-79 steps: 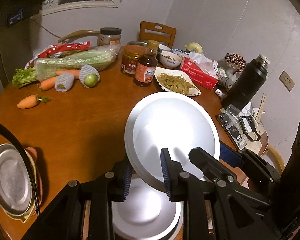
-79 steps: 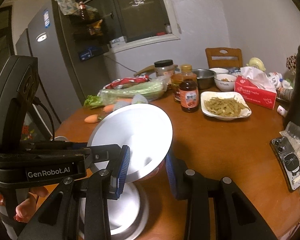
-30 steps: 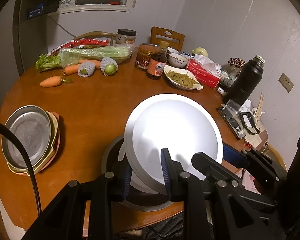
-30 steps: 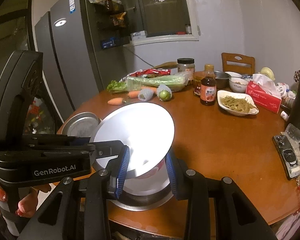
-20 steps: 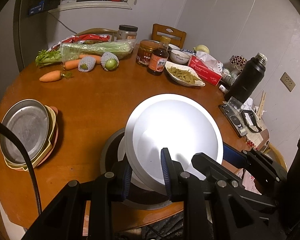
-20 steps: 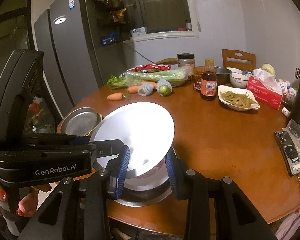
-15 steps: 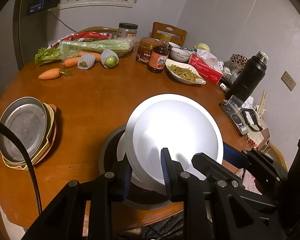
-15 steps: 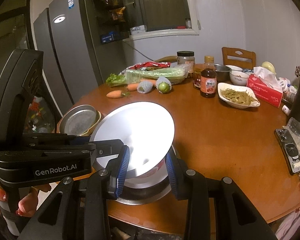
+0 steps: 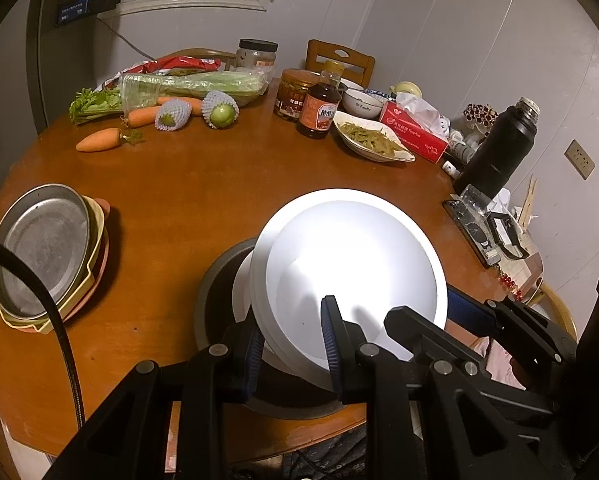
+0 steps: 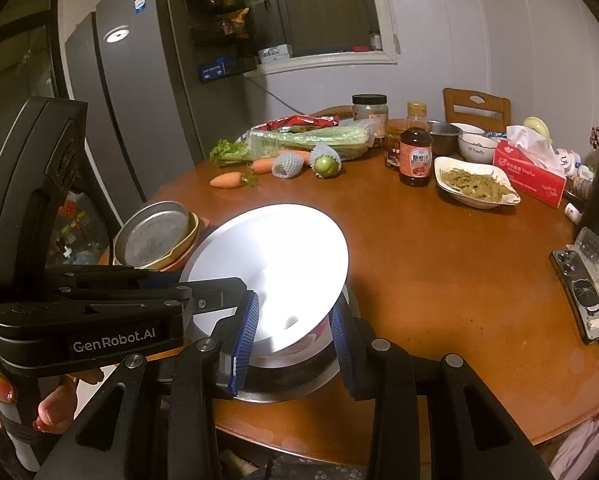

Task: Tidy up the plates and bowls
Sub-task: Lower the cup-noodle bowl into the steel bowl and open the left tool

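I have the white plates (image 9: 351, 264) pinched from two sides. My left gripper (image 9: 293, 350) is clamped narrow on the near rim at the lower middle of the left wrist frame. My right gripper (image 10: 293, 332) grips the rim too, a little wider (its pads straddle what looks like a bowl with a red pattern under the plate, though I cannot tell exactly what they press).

The stack sits tilted, near edge low and far edge raised toward the upper right of the frame. It hovers over a dark metal basin (image 9: 219, 276) at the near edge of the round wooden table (image 9: 203, 184), with the basin's bare side showing to the left of the plates.

The other pile, a steel tray (image 9: 39, 244) on yellow and pink dishes, lies at the far left of the left wrist frame, well apart from my load. My left gripper is the nearer one to it, so I judge any carry toward that pile would run leftward across open table.
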Motion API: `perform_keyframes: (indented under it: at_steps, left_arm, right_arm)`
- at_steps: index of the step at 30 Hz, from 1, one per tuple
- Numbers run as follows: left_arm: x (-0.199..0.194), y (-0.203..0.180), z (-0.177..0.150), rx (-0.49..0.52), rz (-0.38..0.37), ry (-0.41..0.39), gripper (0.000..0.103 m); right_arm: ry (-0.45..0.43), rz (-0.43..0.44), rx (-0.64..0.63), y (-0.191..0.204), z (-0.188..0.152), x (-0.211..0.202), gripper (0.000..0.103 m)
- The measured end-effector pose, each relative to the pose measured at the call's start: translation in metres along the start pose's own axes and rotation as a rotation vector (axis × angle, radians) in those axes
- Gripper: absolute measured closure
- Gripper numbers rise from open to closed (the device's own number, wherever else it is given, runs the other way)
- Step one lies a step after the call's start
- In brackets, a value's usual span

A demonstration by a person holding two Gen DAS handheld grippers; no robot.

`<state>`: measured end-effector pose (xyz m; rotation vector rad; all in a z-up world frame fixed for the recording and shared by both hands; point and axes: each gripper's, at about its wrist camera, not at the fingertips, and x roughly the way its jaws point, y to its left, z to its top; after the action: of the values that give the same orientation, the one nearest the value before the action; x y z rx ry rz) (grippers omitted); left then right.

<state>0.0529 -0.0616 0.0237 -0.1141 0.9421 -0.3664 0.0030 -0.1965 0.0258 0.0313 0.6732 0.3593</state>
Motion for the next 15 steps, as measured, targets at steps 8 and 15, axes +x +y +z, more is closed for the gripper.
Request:
perform_keyframes:
  at_steps: [8,15]
  left_arm:
    - [0.006,-0.001,-0.002,0.001,0.015,0.011,0.076]
    - [0.011,0.001,-0.004,-0.003,0.017,0.021,0.076]
  right_arm:
    - [0.018,0.001,0.001,-0.001,-0.004,0.006,0.065]
    - [0.03,0.004,0.006,-0.002,-0.007,0.01,0.065]
